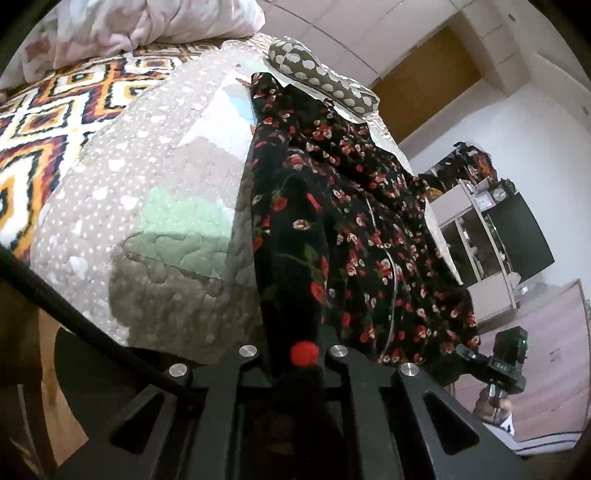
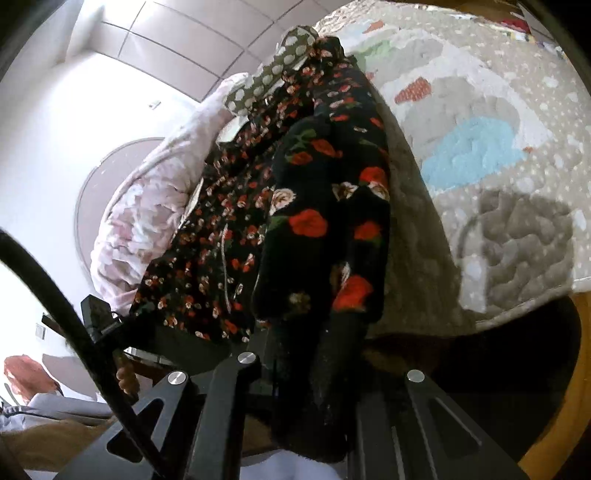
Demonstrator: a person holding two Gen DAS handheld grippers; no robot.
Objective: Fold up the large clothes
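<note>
A large black garment with red and pink flowers (image 1: 343, 221) lies stretched along the quilted bedspread (image 1: 162, 184) and hangs over the bed's near edge. My left gripper (image 1: 297, 354) is shut on one bottom corner of the floral garment, the cloth bunched between its jaws. My right gripper (image 2: 317, 354) is shut on the other bottom corner of the garment (image 2: 321, 206). The right gripper also shows in the left wrist view (image 1: 495, 365), off to the right beside the hem.
A dotted brown pillow (image 1: 317, 74) lies at the garment's far end. A pink duvet (image 1: 122, 26) and a patterned blanket (image 1: 48, 107) lie beyond the quilt. A shelf unit with a black screen (image 1: 517, 229) stands by the wall. A cable (image 2: 66, 317) crosses the right wrist view.
</note>
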